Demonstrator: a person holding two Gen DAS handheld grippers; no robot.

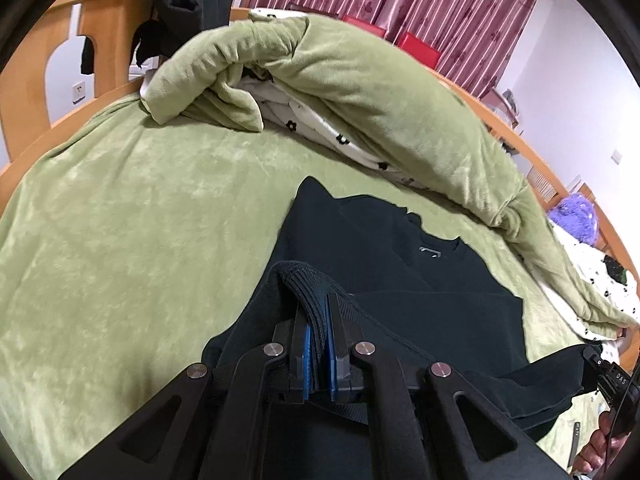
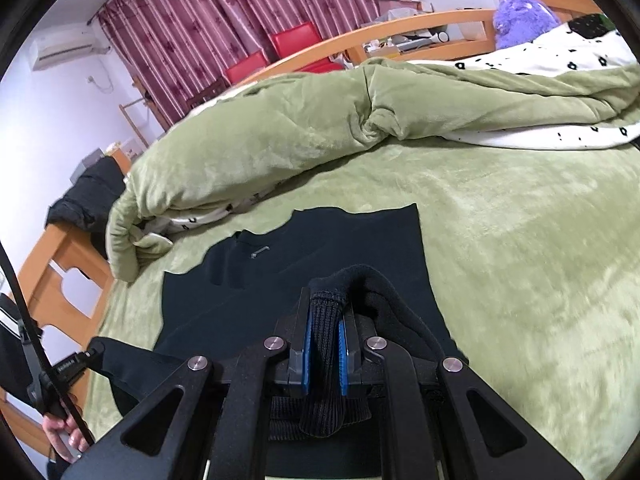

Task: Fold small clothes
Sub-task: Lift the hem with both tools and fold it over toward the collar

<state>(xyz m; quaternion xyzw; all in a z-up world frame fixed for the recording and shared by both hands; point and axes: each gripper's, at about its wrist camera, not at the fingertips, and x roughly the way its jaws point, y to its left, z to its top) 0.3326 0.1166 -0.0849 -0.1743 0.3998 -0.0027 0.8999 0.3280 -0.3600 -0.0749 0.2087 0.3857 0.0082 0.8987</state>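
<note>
- Left gripper (image 1: pixel 318 320) is clamped tight on the ribbed hem of the dark sweater (image 1: pixel 420 280).
- Right gripper (image 2: pixel 326 320) pinches the hem too.
- The sweater's upper part lies on the green blanket (image 2: pixel 520 240).

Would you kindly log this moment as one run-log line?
left gripper: shut on ribbed hem of black knit sweater | right gripper: shut on hem | sweater: on green plush blanket

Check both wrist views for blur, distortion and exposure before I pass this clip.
Left wrist: strong fisheye bending of the wooden bed frame; the plush green bedspread is slightly smeared; the black knit sweater is dark, with little detail. Right wrist: same curvature, bedspread smeared at right, ribbed hem sharp between the fingers.
</note>
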